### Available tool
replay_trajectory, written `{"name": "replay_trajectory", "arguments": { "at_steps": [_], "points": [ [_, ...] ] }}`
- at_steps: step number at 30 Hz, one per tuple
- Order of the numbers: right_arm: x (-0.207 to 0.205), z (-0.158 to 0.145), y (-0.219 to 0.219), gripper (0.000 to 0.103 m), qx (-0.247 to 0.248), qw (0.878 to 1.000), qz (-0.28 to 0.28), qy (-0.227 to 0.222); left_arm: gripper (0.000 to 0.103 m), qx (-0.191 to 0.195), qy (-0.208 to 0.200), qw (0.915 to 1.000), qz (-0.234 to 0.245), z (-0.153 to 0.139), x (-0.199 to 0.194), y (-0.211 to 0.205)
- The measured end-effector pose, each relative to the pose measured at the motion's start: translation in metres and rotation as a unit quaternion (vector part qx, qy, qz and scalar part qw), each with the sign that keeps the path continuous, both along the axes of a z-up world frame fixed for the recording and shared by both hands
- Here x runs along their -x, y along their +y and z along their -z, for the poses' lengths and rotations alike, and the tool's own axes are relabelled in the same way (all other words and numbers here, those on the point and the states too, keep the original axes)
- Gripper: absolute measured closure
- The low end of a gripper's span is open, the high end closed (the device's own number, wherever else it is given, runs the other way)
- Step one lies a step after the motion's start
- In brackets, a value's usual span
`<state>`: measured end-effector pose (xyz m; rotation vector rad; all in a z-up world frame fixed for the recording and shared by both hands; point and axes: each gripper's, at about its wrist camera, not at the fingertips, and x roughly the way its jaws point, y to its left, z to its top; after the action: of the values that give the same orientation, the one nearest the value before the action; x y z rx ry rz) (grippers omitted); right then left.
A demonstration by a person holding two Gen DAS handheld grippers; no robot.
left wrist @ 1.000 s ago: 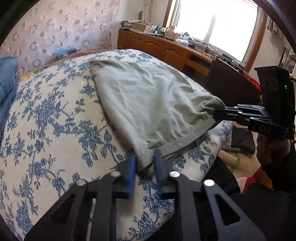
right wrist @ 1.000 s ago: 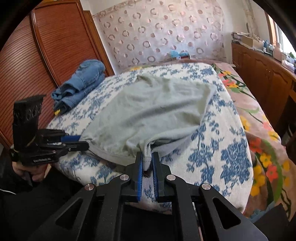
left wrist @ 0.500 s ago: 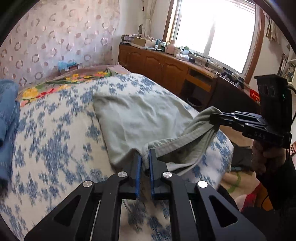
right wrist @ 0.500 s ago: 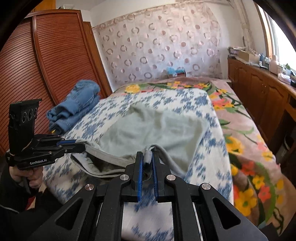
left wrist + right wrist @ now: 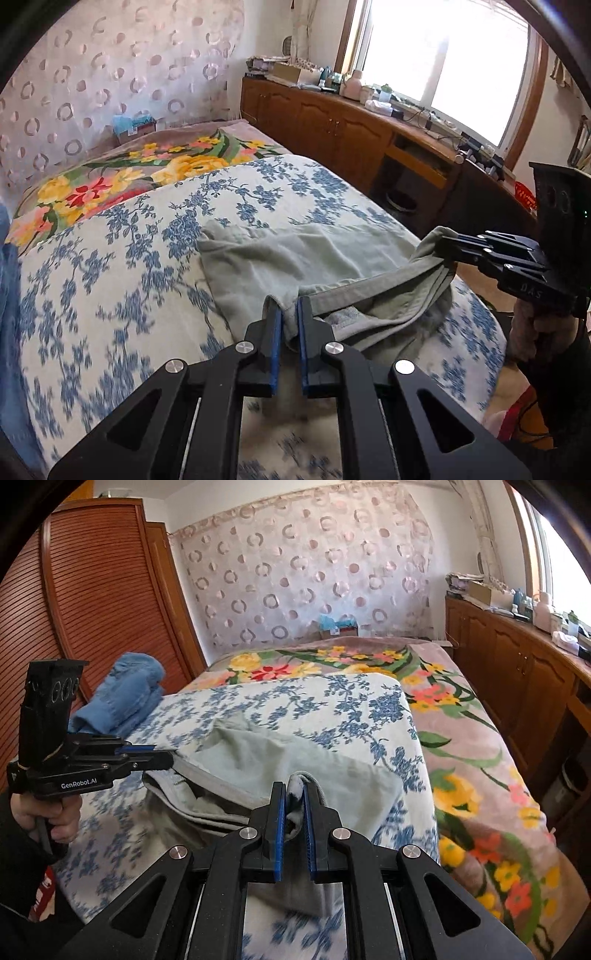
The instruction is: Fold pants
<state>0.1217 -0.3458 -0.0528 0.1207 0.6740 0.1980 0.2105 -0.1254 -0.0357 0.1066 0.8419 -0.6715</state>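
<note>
Your near stretch of the bedspread (image 5: 295, 454) is smeared by motion blur. The blue garment pile (image 5: 5, 295) is cut off at the left wrist view's edge, and the small items on the cabinet top (image 5: 546, 616) are too tiny for you to identify.

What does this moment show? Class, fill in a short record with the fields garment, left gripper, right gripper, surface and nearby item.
garment: grey-green pants, near edge lifted off the bed
left gripper: shut on the pants' edge
right gripper: shut on the pants' edge
surface: blue floral bedspread
nearby item: folded blue jeans, at the bed's left side
</note>
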Motion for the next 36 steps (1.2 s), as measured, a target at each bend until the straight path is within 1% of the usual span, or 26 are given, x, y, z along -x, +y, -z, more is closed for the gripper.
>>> {"name": "replay_trajectory", "arguments": {
  "at_steps": [2, 6, 9, 11, 12, 13, 16, 18, 20, 22, 25, 27, 30, 32, 33, 34, 36],
  "points": [
    [-0.009, 0.0, -0.001, 0.094, 0.0, 1.0, 0.001, 0.004, 0.094, -0.004, 0.005, 1.0, 0.004, 0.003, -0.012, -0.004],
    [-0.027, 0.007, -0.004, 0.094, 0.007, 1.0, 0.006, 0.026, 0.093, -0.013, 0.022, 0.9996, 0.012, 0.01, -0.029, -0.008],
    [-0.037, 0.007, -0.008, 0.094, -0.001, 0.999, 0.008, 0.032, 0.085, -0.017, 0.031, 0.9993, 0.012, 0.012, -0.039, -0.006],
    [-0.044, 0.007, -0.01, 0.094, -0.001, 0.999, 0.011, 0.032, 0.063, -0.025, 0.023, 0.9994, 0.004, 0.01, -0.044, -0.003],
    [-0.045, 0.006, -0.011, 0.094, -0.001, 0.999, 0.013, 0.032, 0.059, -0.027, 0.016, 0.9995, -0.003, 0.007, -0.047, 0.0],
    [-0.049, 0.006, -0.012, 0.094, 0.001, 0.999, 0.015, 0.034, 0.057, -0.027, 0.011, 0.9995, -0.007, 0.006, -0.051, 0.002],
    [-0.057, 0.008, -0.015, 0.093, 0.007, 0.999, 0.026, 0.037, 0.057, -0.04, 0.001, 0.9988, -0.028, 0.005, -0.068, 0.009],
    [-0.06, 0.01, -0.018, 0.091, 0.003, 0.999, 0.027, 0.043, 0.057, -0.042, -0.004, 0.9985, -0.036, 0.007, -0.077, 0.011],
    [-0.063, 0.014, -0.018, 0.091, 0.004, 0.998, 0.029, 0.048, 0.059, -0.041, 0.002, 0.9987, -0.031, 0.01, -0.086, 0.01],
    [-0.063, 0.015, -0.017, 0.091, 0.005, 0.998, 0.028, 0.054, 0.065, -0.038, 0.007, 0.999, -0.02, 0.013, -0.091, 0.006],
    [-0.065, 0.016, -0.014, 0.091, 0.016, 0.998, 0.028, 0.059, 0.068, -0.042, 0.012, 0.999, -0.005, 0.019, -0.094, -0.001],
    [-0.066, 0.016, -0.012, 0.091, 0.024, 0.997, 0.03, 0.064, 0.072, -0.045, 0.017, 0.9989, 0.0, 0.023, -0.095, -0.005],
    [-0.066, 0.016, -0.009, 0.091, 0.034, 0.997, 0.031, 0.068, 0.092, -0.051, 0.019, 0.9985, 0.009, 0.027, -0.095, -0.01],
    [-0.066, 0.014, -0.01, 0.091, 0.036, 0.996, 0.032, 0.069, 0.096, -0.051, 0.011, 0.9986, 0.003, 0.027, -0.095, -0.01],
    [-0.065, 0.012, -0.01, 0.091, 0.037, 0.996, 0.032, 0.07, 0.096, -0.045, 0.006, 0.999, -0.004, 0.025, -0.096, -0.009],
    [-0.065, 0.012, -0.009, 0.091, 0.038, 0.996, 0.032, 0.071, 0.096, -0.035, -0.004, 0.9991, -0.022, 0.021, -0.098, -0.004],
    [-0.064, 0.011, -0.008, 0.091, 0.041, 0.996, 0.032, 0.071, 0.096, -0.03, -0.007, 0.9988, -0.039, 0.018, -0.102, 0.002]
  ]
}}
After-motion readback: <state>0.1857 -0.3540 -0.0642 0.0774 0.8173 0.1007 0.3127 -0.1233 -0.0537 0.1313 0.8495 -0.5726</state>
